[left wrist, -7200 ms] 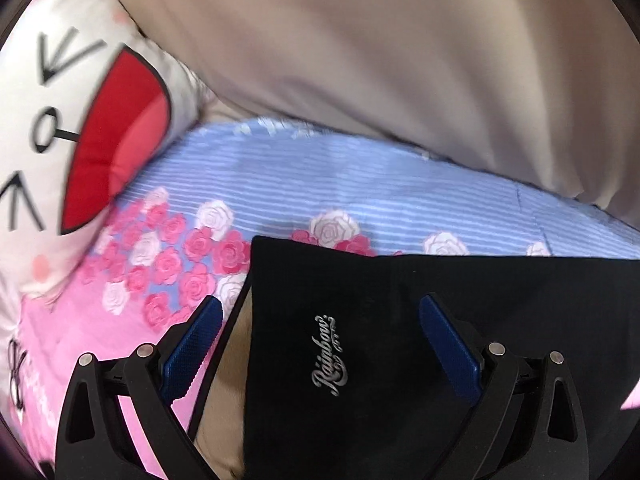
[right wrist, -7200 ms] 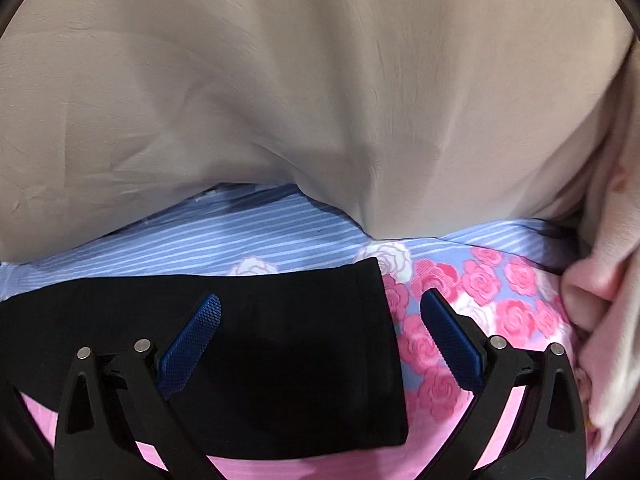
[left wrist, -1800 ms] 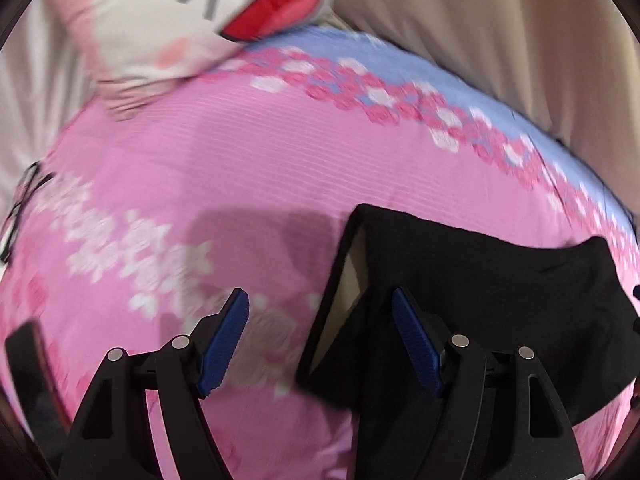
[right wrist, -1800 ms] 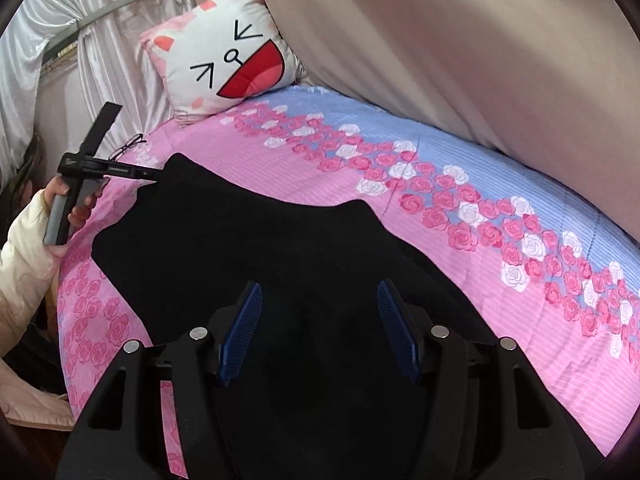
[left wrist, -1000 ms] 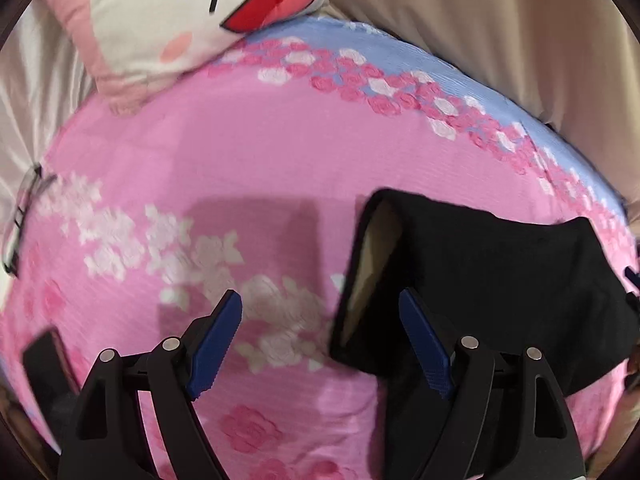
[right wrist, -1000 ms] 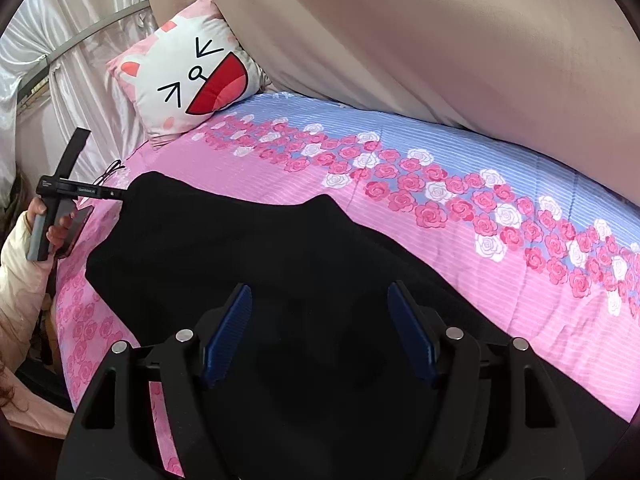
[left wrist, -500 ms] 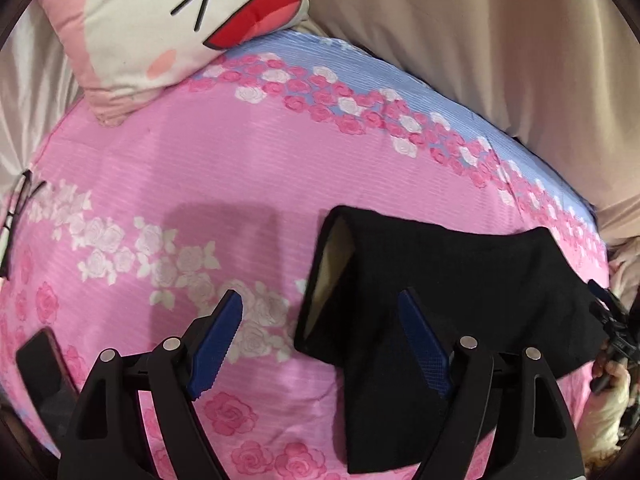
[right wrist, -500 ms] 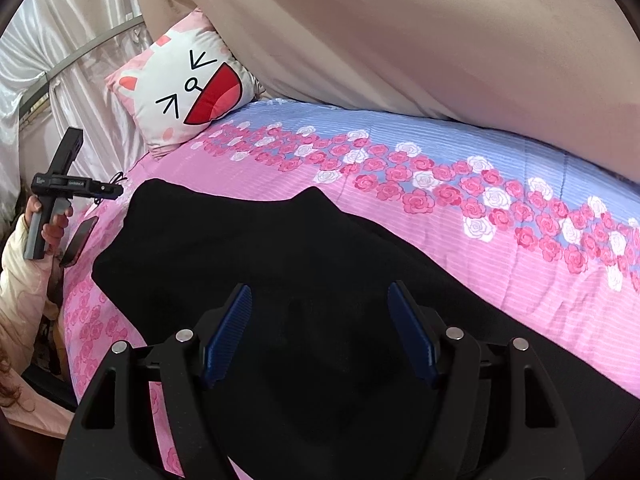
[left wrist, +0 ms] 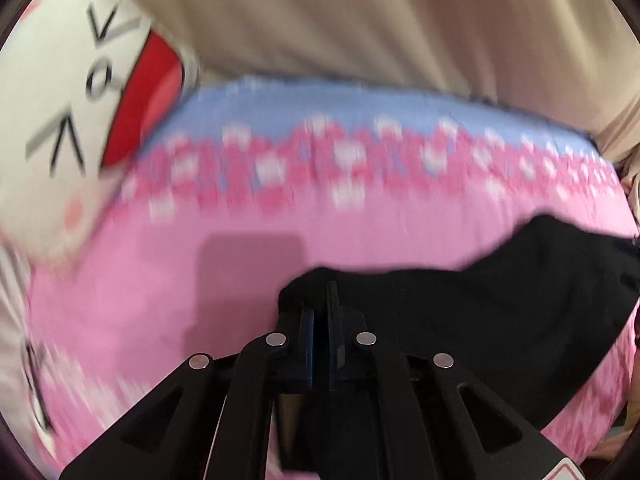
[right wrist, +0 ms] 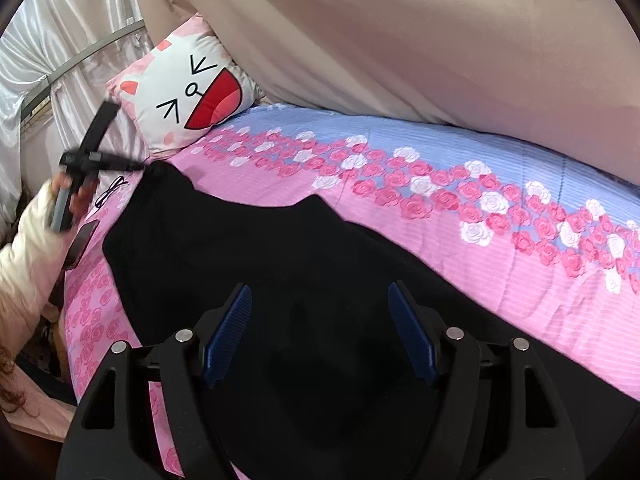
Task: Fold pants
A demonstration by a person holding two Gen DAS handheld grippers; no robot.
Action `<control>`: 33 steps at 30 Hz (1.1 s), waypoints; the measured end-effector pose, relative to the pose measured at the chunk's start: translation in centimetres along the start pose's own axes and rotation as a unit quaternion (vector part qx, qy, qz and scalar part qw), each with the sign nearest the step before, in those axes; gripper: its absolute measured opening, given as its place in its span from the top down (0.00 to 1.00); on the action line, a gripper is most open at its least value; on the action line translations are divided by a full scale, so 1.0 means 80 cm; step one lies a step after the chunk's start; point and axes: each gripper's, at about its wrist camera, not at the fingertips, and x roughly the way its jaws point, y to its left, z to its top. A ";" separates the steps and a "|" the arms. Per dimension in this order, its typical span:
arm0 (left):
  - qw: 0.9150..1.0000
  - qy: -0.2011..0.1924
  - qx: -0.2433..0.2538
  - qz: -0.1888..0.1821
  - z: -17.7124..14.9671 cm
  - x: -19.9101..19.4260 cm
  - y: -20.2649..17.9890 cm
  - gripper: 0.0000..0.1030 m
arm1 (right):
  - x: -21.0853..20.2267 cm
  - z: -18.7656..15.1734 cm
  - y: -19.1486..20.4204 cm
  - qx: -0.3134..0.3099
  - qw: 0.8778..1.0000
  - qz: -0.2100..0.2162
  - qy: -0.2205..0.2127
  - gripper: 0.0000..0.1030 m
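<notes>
Black pants (right wrist: 256, 252) lie spread across the pink flowered bedspread (right wrist: 500, 280). In the left wrist view my left gripper (left wrist: 322, 304) is shut on a corner of the pants (left wrist: 460, 320), with black cloth bunched around the blue pads; this view is blurred. In the right wrist view the left gripper (right wrist: 136, 167) shows at the far left, pinching the pants' far corner. My right gripper (right wrist: 320, 324) is open, its blue pads (right wrist: 228, 332) spread over the near part of the pants, holding nothing.
A white cat-face pillow (right wrist: 192, 92) leans at the bed's head. A beige curtain (right wrist: 400, 32) hangs behind the bed. Glasses (right wrist: 110, 194) and a dark phone (right wrist: 82, 242) lie near the left edge. The person's sleeve (right wrist: 28, 248) is at the left.
My left gripper has closed on the pants' corner, having been open half a second ago, and is moving fast. The right gripper stays open over the pants.
</notes>
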 end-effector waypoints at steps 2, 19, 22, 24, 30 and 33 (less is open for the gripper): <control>1.000 0.013 0.011 -0.002 0.019 0.017 0.011 0.86 | -0.003 0.001 -0.005 0.003 1.000 -0.005 -0.003 0.31; 0.981 -0.011 -0.187 0.055 -0.155 -0.062 0.092 0.25 | 0.082 0.024 0.286 -0.375 0.917 0.132 0.043 0.24; 0.979 0.005 -0.190 0.078 -0.189 -0.062 0.081 0.25 | 0.133 0.017 0.366 -0.485 0.862 0.134 0.068 0.24; 0.979 0.020 -0.183 0.087 -0.209 -0.056 0.074 0.25 | 0.168 0.017 0.395 -0.519 0.837 0.136 0.103 0.26; 0.984 0.009 -0.173 0.050 -0.228 -0.060 0.070 0.25 | 0.204 0.113 0.377 -0.465 0.867 0.099 0.149 0.85; 0.989 -0.009 -0.148 0.025 -0.213 -0.060 0.054 0.25 | 0.165 0.204 0.341 -0.408 0.910 0.039 0.062 0.88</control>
